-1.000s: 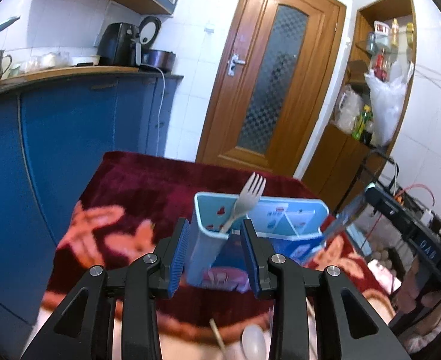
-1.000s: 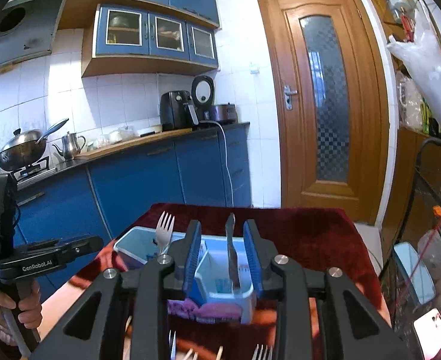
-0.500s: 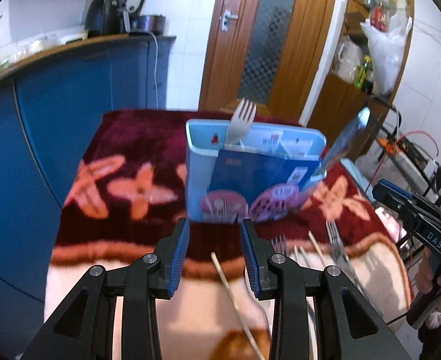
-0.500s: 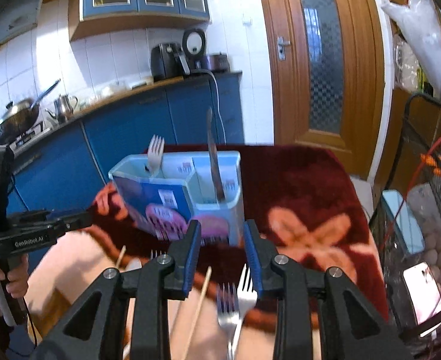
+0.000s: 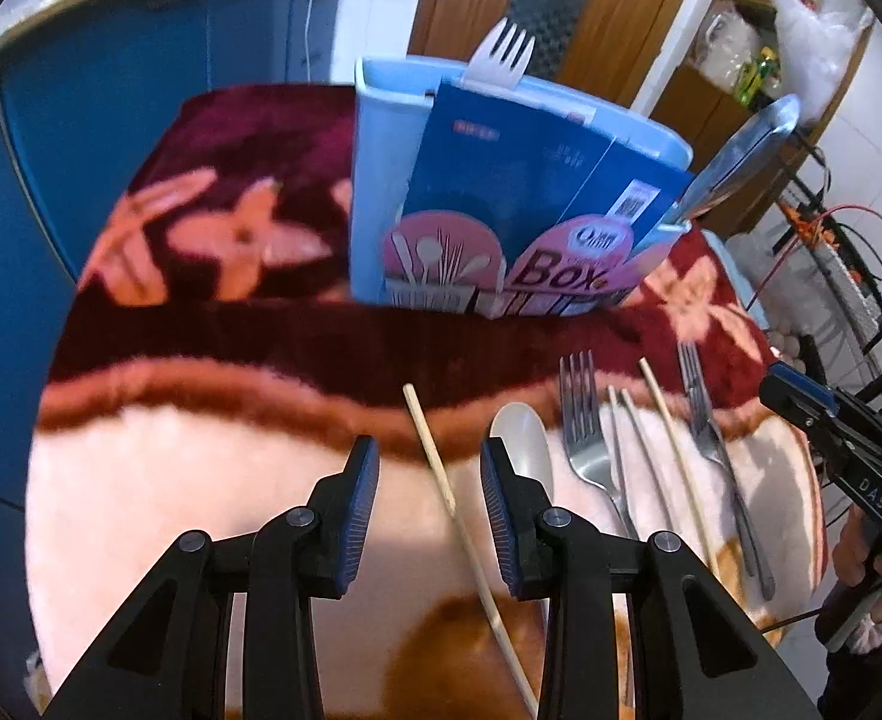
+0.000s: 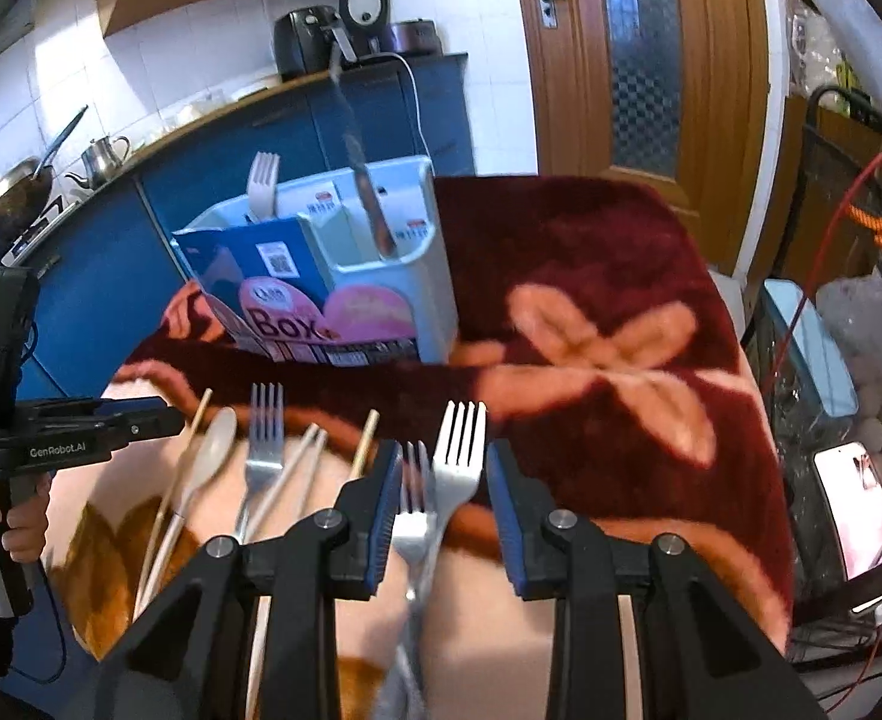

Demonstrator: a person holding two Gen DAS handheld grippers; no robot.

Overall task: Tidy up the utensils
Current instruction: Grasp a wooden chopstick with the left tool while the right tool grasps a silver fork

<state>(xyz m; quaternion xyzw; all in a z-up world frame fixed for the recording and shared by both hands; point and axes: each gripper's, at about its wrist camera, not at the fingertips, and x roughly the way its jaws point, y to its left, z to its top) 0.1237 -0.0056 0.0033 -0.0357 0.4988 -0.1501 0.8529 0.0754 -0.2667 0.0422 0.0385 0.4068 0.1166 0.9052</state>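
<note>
The utensil box [image 5: 519,192], pale blue with a printed sleeve, stands upright on the dark red part of the blanket [image 5: 213,360] that covers the bench. A white fork [image 5: 501,54] stands in its left end and a knife [image 6: 363,180] in its right end. The loose pieces lie in front of it, nearer the camera: a wooden chopstick [image 5: 441,480], a pale spoon [image 5: 522,450], a steel fork [image 5: 585,420], a pair of metal chopsticks [image 5: 633,456], another thin stick and a second steel fork.

The left gripper [image 5: 429,480] hangs over the wooden chopstick with its jaws apart and nothing clamped. The right gripper [image 6: 441,498] is also parted and empty, with two forks [image 6: 441,480] lying side by side below its jaws.

The forks look stiff, smooth and fairly light; steel may slide in the pads, so a hold across the narrow neck just behind the tines seems best, taking one without dragging its neighbour. The chopstick is thin and light and could roll or sink into the soft pile, so a pinch near its middle looks safest
</note>
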